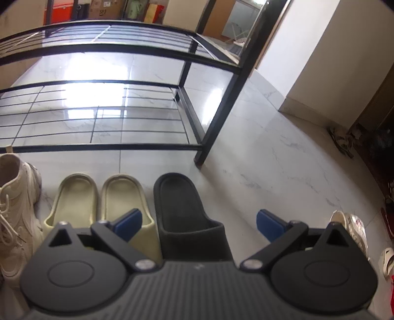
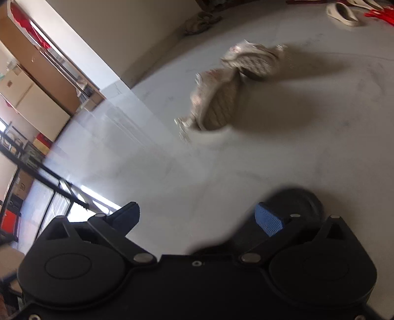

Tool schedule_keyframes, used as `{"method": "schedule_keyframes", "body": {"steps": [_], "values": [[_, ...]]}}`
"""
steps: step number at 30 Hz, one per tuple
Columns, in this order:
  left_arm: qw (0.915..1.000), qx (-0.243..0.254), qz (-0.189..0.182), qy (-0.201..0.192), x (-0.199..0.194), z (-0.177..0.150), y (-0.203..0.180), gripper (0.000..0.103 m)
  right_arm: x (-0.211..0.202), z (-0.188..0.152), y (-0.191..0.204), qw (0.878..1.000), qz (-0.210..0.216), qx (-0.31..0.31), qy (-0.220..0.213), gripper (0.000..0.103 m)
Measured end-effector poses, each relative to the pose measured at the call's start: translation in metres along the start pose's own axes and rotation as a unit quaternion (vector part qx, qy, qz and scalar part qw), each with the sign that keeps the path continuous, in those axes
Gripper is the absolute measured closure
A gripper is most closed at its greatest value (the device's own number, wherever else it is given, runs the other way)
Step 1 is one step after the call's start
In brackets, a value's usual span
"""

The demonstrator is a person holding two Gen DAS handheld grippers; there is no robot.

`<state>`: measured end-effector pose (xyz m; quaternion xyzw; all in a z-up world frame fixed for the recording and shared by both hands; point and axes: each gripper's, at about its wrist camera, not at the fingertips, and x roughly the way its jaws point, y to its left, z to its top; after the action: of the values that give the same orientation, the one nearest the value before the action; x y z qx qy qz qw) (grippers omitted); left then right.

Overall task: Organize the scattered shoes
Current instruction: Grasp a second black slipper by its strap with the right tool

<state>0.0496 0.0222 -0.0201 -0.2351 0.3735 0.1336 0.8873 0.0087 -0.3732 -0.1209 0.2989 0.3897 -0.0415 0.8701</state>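
We see a black metal shoe rack (image 1: 211,133) standing behind the black foam slide (image 1: 182,209) and two beige foam slides (image 1: 98,204). Both our left gripper (image 1: 199,221) and right gripper (image 2: 197,216) stand wide apart, empty. Two blurred pale sneakers (image 2: 221,98) lie well ahead on the floor (image 2: 295,160).

A glossy floor (image 1: 258,152) of pale marble-look tiles reflects bright patches of light. On it stands a black metal rack (image 1: 216,108) with 2 tiers of thin bars. Beside the rack a white wall (image 1: 327,56) juts out as a corner with a low skirting. Behind the rack are cardboard boxes (image 1: 103,8) and an orange-red crate (image 1: 59,11). The right wrist view, blurred, shows brown wooden cabinet panels (image 2: 49,71).
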Motion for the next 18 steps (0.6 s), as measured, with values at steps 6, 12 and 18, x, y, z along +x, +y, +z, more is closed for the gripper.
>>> {"method": "schedule_keyframes", "body": {"steps": [6,12,18], "values": [[1.0,0.01,0.0,-0.002,-0.003,0.001,-0.003,0.003,-0.015,-0.028,-0.001,0.999,-0.012,0.036,0.022,0.001],[0.9987,0.037,-0.027,0.023,-0.001,-0.001,-0.013,0.003,-0.02,-0.037,-0.021,0.993,-0.062,0.099,-0.012,0.001],[0.9868,0.153,-0.05,0.021,0.0,-0.014,-0.053,0.001,-0.013,-0.051,-0.061,0.975,-0.054,0.211,0.044,0.0]]}}
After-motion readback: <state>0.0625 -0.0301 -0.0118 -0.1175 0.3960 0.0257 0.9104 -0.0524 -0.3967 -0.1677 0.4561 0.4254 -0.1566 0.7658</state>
